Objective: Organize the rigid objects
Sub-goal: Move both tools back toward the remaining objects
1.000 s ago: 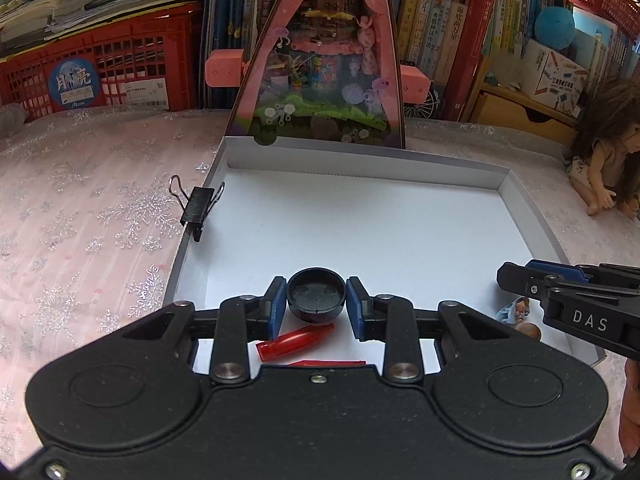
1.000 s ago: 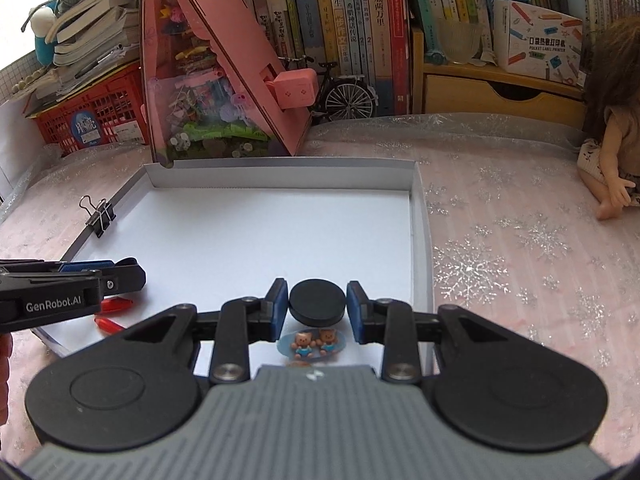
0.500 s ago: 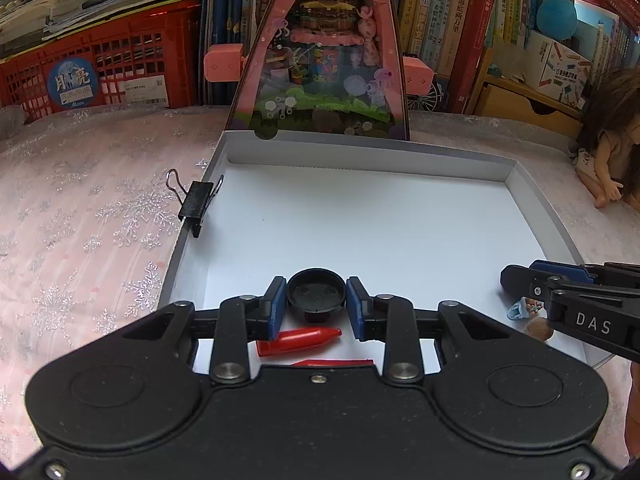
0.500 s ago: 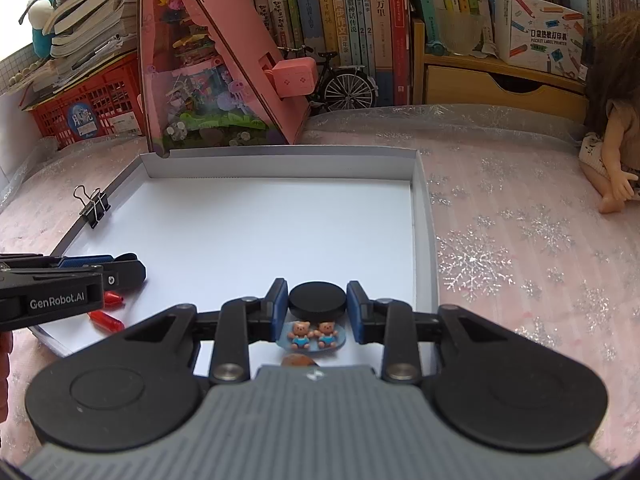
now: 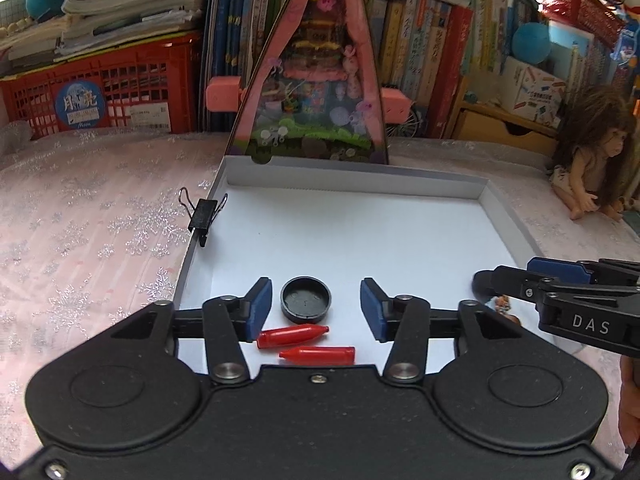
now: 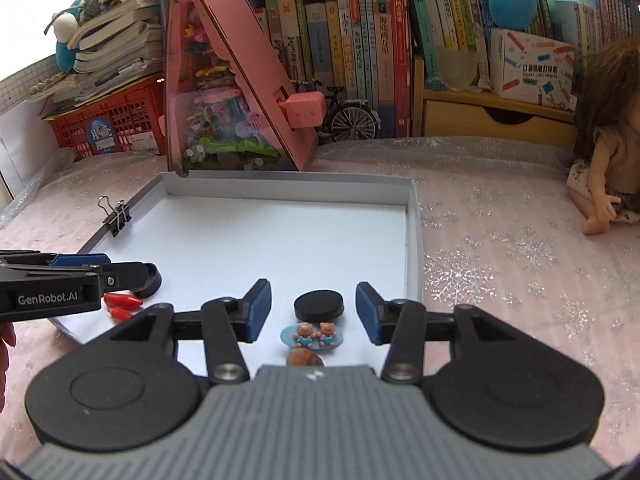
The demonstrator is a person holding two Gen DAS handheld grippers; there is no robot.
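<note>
A white shallow tray (image 5: pixel 352 184) (image 6: pixel 288 178) lies on the pink cloth. My left gripper (image 5: pixel 315 307) is open around a black cap (image 5: pixel 306 299) lying hollow side up near the tray's front left. Two red caps (image 5: pixel 294 335) (image 6: pixel 122 306) lie just behind it. My right gripper (image 6: pixel 313 307) is open around a black disc (image 6: pixel 319 304) at the tray's front right. A blue bear charm (image 6: pixel 313 334) and a brown piece (image 6: pixel 306 358) lie close to the right gripper's body.
A black binder clip (image 5: pixel 202 214) (image 6: pixel 116 214) grips the tray's left wall. A pink triangular toy house (image 5: pixel 316 80) (image 6: pixel 236 92) stands behind the tray. A red crate (image 5: pixel 100 88), books, and a doll (image 5: pixel 588 160) (image 6: pixel 608 152) line the back and right.
Both grippers have opened and let go: the black cap and the black disc now rest on the tray floor between the spread fingers. Both grippers have pulled back slightly.
</note>
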